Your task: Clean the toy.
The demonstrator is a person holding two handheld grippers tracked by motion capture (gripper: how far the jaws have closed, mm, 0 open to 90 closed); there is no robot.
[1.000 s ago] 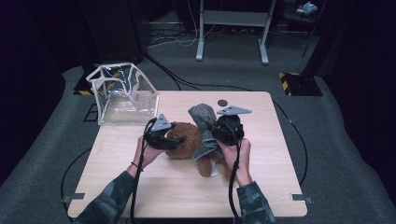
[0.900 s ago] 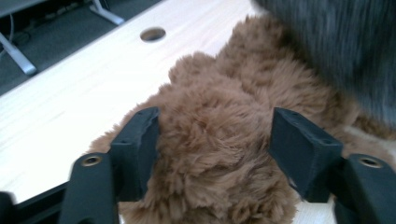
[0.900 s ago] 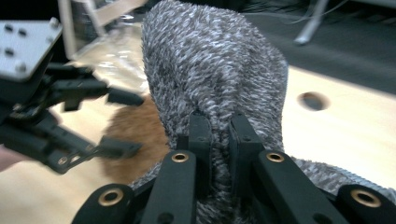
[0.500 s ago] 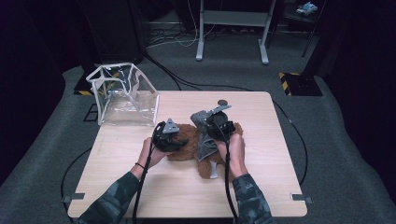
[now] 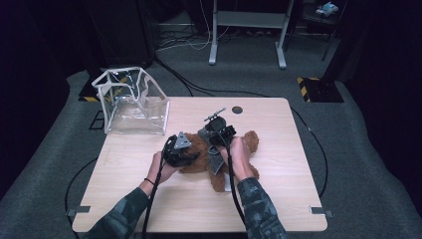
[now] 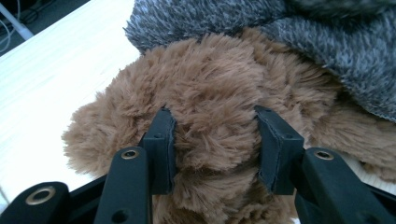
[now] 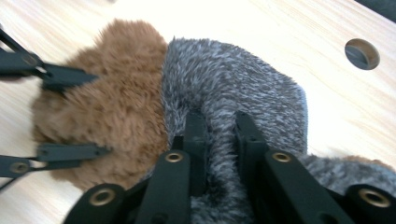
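Note:
A brown teddy bear (image 5: 249, 143) lies on the wooden table (image 5: 124, 199). In the left gripper view its fur (image 6: 210, 93) bulges between the jaws. My left gripper (image 6: 212, 123) has just been closing, and its pads now press into the fur from both sides. A grey fuzzy cloth (image 7: 243, 88) lies draped over the bear beside that grip. My right gripper (image 7: 217, 119) is shut on a fold of this cloth. In the high view the left gripper (image 5: 191, 158) and right gripper (image 5: 214, 140) are close together over the bear.
A clear plastic bag with white trim (image 5: 132, 102) stands open at the table's back left. A round hole (image 5: 237, 109) sits near the far edge. Cables trail off the table's sides, and a metal stand (image 5: 246, 30) is on the floor behind.
The right gripper has come down and to the left with the grey cloth, onto the bear. The left gripper sank a little and its jaws narrowed on the fur.

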